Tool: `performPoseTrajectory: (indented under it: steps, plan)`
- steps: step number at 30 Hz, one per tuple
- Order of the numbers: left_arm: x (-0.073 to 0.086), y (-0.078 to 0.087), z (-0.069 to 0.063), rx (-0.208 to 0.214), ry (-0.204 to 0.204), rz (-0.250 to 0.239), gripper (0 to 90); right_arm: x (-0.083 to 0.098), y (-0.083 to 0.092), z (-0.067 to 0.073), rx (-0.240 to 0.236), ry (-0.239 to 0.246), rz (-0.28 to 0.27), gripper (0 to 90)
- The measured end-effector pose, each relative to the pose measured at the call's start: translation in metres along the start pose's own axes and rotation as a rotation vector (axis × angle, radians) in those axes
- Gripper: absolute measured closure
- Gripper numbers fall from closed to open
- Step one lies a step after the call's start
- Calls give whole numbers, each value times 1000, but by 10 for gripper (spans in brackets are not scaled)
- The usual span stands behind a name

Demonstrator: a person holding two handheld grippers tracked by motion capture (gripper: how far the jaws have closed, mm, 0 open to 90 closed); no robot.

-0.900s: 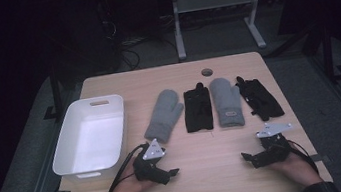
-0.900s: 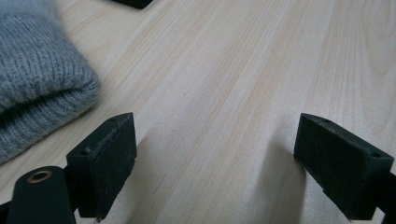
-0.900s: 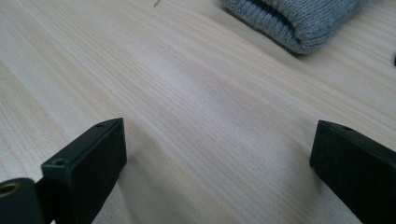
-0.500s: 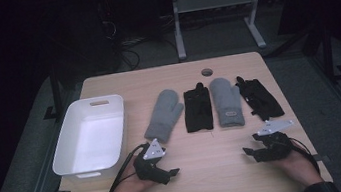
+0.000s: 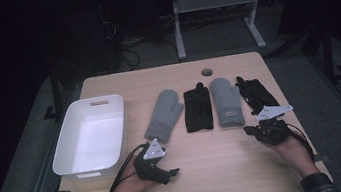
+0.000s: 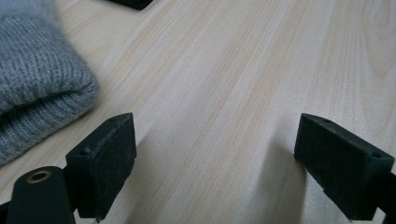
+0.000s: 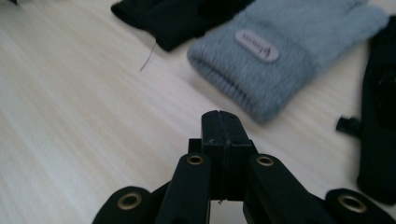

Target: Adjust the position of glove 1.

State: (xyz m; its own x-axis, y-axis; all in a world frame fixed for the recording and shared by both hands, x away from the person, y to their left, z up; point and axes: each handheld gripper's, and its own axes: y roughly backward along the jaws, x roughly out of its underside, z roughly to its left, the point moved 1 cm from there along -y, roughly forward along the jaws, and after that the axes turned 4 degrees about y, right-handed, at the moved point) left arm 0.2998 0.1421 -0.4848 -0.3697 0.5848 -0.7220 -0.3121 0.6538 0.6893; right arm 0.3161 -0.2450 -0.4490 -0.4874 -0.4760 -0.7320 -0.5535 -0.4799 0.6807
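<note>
Left hand-held gripper (image 5: pixel 169 173): low at the surface's (image 5: pixel 209 171) 7 o'clock, lying level, pointing toward 3 o'clock; jaws spread wide over bare wood, nothing between.
Right hand-held gripper (image 5: pixel 250 129): at 4 o'clock, aimed toward 10 o'clock; jaws pressed together, empty.
Nearest glove: grey mitten with label (image 5: pixel 227 102), cuff just beyond the right tips.
Gloves: four in a row at centre, two grey mittens, two black gloves.
Other grey mitten (image 5: pixel 163 115): cuff near the left gripper.
Bins: one white tub (image 5: pixel 89 136) at 9 o'clock.

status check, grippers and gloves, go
Left gripper open, empty, beside left grey mitten. Right gripper shut, empty, short of right grey mitten. Path between clear.
</note>
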Motion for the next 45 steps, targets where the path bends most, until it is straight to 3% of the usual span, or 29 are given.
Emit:
performPoseTrajectory:
  steps: [2,9,24,29,35,45]
  plan:
    - [0,0,0,0,2,1,119,-4,-3,-4,-17,-7,-12,900]
    - [0,0,0,0,2,2,120,-19,-18,-15,5,7,-20,899]
    - [0,0,0,1,2,4,120,-49,-47,-39,-3,-37,-40,900]
    - [0,0,0,0,2,4,120,-52,-57,-41,-7,-41,-32,900]
    - [0,0,0,0,0,5,121,-48,-72,-41,-13,-38,27,900]
    - [0,0,0,-1,-1,4,121,-39,-66,-36,-31,-52,25,900]
